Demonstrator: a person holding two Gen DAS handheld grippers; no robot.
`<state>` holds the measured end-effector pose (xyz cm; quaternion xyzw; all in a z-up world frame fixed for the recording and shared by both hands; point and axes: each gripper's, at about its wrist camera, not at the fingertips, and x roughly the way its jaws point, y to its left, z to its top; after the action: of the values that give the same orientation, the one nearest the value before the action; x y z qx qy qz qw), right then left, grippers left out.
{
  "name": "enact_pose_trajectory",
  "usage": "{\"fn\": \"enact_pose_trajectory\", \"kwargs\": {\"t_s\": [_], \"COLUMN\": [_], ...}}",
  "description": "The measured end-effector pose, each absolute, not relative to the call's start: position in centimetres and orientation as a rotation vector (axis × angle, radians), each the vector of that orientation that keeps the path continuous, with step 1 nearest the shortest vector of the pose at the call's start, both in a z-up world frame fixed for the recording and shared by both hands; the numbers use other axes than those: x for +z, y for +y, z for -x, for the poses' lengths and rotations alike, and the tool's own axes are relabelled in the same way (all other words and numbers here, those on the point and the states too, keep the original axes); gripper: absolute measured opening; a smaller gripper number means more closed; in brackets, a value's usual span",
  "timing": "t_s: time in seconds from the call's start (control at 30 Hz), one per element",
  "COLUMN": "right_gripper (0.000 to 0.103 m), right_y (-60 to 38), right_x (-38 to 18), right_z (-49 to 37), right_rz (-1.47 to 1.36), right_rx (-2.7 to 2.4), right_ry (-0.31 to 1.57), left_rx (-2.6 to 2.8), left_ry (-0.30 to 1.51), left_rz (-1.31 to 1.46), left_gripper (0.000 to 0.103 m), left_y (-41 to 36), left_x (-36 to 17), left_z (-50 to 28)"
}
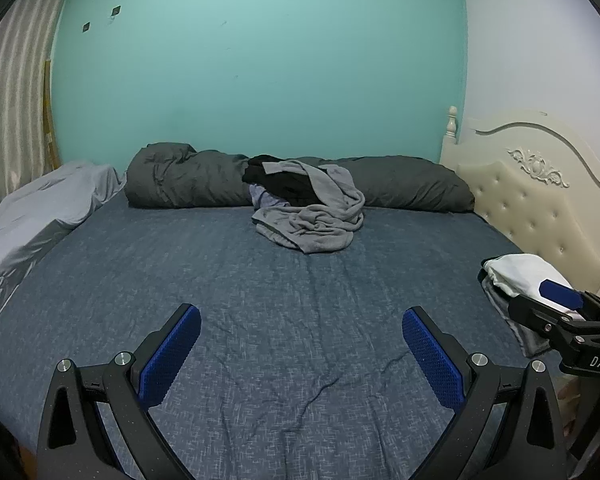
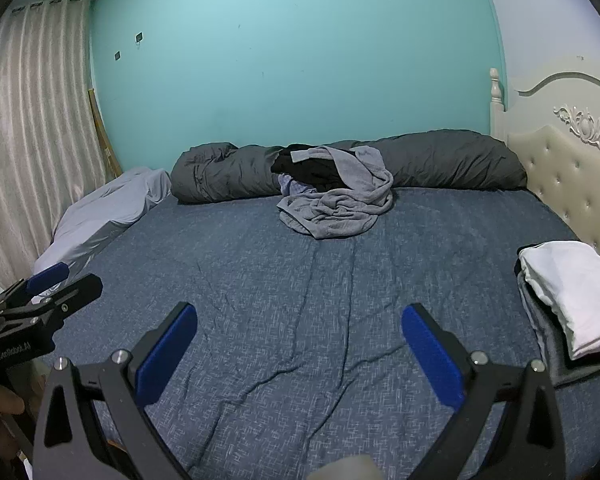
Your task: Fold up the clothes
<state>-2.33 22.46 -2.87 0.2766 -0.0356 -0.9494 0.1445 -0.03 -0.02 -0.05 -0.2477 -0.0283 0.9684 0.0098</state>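
Note:
A heap of unfolded clothes (image 1: 312, 216) (image 2: 338, 208), mostly a grey garment over black and bluish pieces, lies at the far middle of the blue bed (image 1: 260, 300) (image 2: 300, 288). A folded stack with a white garment (image 1: 518, 274) (image 2: 572, 292) on a grey one rests at the bed's right edge. My left gripper (image 1: 301, 346) hovers open over the near part of the bed, holding nothing. My right gripper (image 2: 299, 344) is open too, beside the folded stack. Each gripper shows in the other's view: the right gripper (image 1: 560, 300) at the right edge, the left gripper (image 2: 52, 280) at the left.
A rolled dark grey duvet (image 1: 188, 178) (image 2: 452, 160) lies along the teal wall behind the heap. A pale grey pillow (image 1: 40, 216) (image 2: 100, 212) sits at the left. A cream tufted headboard (image 1: 540, 200) (image 2: 572, 168) bounds the right side, and curtains (image 2: 32, 140) hang at the left.

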Motion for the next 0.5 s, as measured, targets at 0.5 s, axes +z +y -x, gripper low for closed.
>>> {"fn": "enact_pose_trajectory", "kwargs": {"t_s": [0.5], "right_gripper": [0.103], "right_y": [22.8], "right_x": [-4.1], "right_z": [2.8], "right_rz": [-0.807], "right_rx": [-2.733], "right_ry": [-0.115], "left_rx": [3.016], "left_ry": [-0.071], "left_rz": [0.795], "left_gripper": [0.103], "left_y": [-0.2], "left_x": [-0.4], "left_z": [0.5]}}
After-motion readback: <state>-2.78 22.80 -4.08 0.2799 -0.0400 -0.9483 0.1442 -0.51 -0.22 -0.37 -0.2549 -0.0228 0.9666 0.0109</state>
